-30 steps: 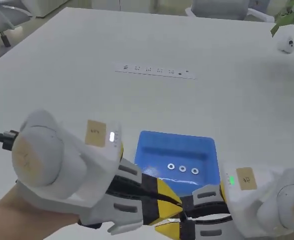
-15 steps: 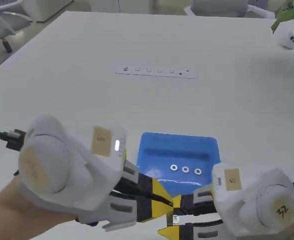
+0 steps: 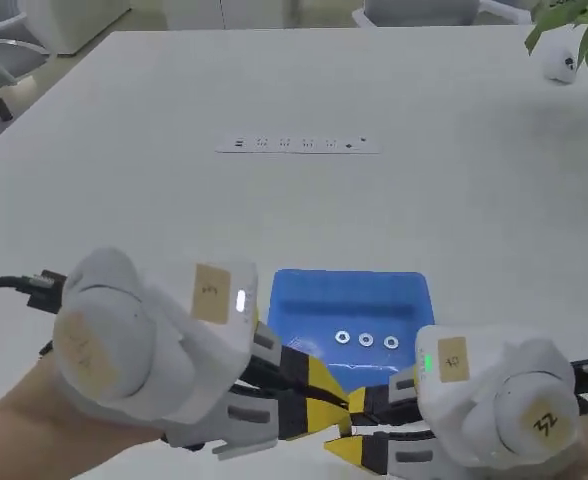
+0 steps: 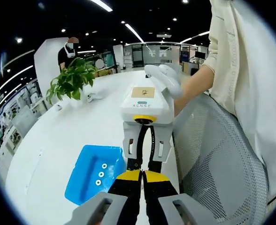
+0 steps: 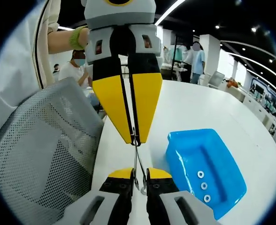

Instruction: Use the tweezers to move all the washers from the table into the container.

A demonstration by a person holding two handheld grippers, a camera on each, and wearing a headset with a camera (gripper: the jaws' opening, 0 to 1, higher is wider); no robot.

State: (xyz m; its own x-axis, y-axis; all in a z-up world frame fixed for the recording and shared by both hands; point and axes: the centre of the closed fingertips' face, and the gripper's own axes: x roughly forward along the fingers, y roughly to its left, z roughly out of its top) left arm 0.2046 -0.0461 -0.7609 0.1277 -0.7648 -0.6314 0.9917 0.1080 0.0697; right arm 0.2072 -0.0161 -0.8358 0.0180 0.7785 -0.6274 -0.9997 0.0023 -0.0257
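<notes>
The blue container sits on the white table just beyond both grippers and holds three washers. My left gripper comes in from the lower left, my right gripper from the lower right, and their yellow jaw tips meet nose to nose. Thin metal tweezers run between them, pinched in the left gripper's shut jaws and lying between the narrow jaws of the right gripper. A small ring shows at the tweezers' lower end. The container lies left of my left gripper.
A flat strip of sockets is set into the table's middle. A plant and a white round object stand at the far right. A grey mesh chair is close behind the table's near edge. People stand in the background.
The right gripper has come up and to the left, closer to the left gripper, so that the jaw tips now meet. The head camera has shifted slightly.
</notes>
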